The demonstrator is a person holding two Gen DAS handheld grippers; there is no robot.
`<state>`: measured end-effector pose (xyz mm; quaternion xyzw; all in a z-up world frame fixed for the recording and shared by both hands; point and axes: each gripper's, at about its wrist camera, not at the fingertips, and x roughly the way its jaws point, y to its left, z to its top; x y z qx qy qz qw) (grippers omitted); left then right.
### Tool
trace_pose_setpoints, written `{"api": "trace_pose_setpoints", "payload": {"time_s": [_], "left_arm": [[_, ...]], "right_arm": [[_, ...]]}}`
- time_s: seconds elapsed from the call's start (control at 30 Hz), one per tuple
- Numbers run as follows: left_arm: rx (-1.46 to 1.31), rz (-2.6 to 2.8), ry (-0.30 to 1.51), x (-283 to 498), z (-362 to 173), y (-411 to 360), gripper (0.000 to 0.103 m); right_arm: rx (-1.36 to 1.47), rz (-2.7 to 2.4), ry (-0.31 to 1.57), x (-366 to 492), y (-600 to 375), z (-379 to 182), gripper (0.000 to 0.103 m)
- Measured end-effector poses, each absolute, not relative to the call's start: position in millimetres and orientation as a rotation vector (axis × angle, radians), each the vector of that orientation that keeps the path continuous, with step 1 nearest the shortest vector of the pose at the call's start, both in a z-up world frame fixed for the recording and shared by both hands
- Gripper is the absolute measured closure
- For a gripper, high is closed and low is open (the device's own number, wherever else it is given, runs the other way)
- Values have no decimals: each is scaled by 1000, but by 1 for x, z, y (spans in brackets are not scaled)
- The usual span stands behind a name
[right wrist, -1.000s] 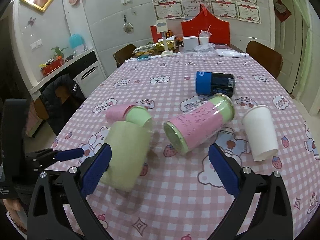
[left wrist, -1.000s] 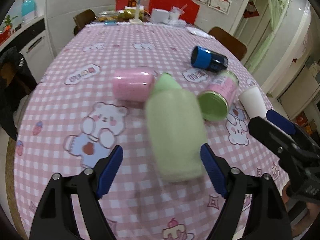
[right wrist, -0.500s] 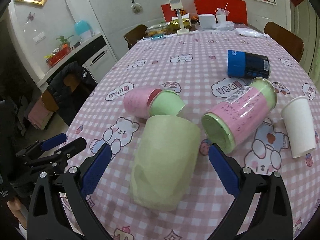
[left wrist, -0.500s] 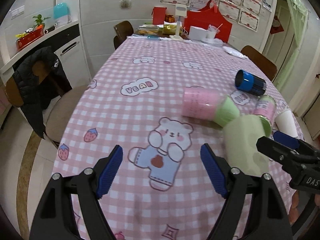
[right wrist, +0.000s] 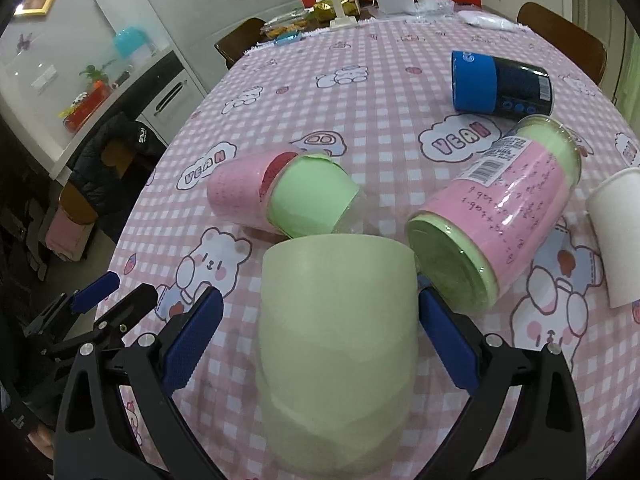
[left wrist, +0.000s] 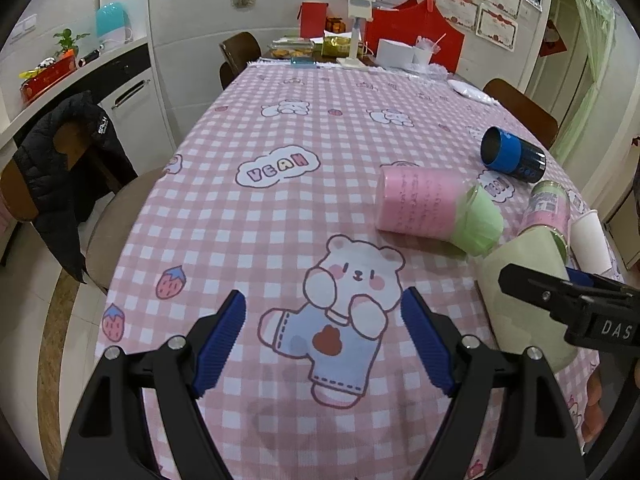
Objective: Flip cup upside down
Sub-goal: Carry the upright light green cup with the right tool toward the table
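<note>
A pale green cup (right wrist: 336, 336) stands bottom-up on the pink checked tablecloth (right wrist: 400, 80), between the fingers of my right gripper (right wrist: 320, 344). The jaws are open, with a gap on the left side; the right pad (right wrist: 444, 340) is at or near the cup wall. In the left wrist view the cup (left wrist: 520, 296) is at the right, partly behind the right gripper's black finger. My left gripper (left wrist: 324, 344) is open and empty over a bear print, left of the cup.
A pink and green can (right wrist: 280, 196), a second pink can (right wrist: 496, 216), a blue can (right wrist: 500, 84) and a white paper cup (right wrist: 616, 236) lie beyond the green cup. A chair with a black jacket (left wrist: 68, 168) stands at the table's left.
My left gripper has let the green cup go and swung left away from it. My right gripper has moved in around the cup, which now stands bottom-up.
</note>
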<state>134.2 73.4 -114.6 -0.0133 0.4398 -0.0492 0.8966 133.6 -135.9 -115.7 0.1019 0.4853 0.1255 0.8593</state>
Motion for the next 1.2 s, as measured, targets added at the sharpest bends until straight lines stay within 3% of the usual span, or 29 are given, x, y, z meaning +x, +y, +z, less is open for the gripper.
{"api": "trace_pose_setpoints", "payload": {"time_s": [0.2,0.37,0.53,0.87,1.2], "left_arm": [[-11,-116,922,139,-121,70,24],[-9,-124,926,141,-123,67,24],[-12,-125,922,139,-121,66,24],[-29,-108,880,128,-105,65,24],[-21,-106,849,108,-94,56,24]], "right_arm": [[194,248,1060,143,-137,-125,11],[158,247,1071,147,-137,-124,27],[125,266,1058,145,-134,-119,27],[59,268,856,111,-138,-78,27],[20,275,787,84,-139,-77,27]]}}
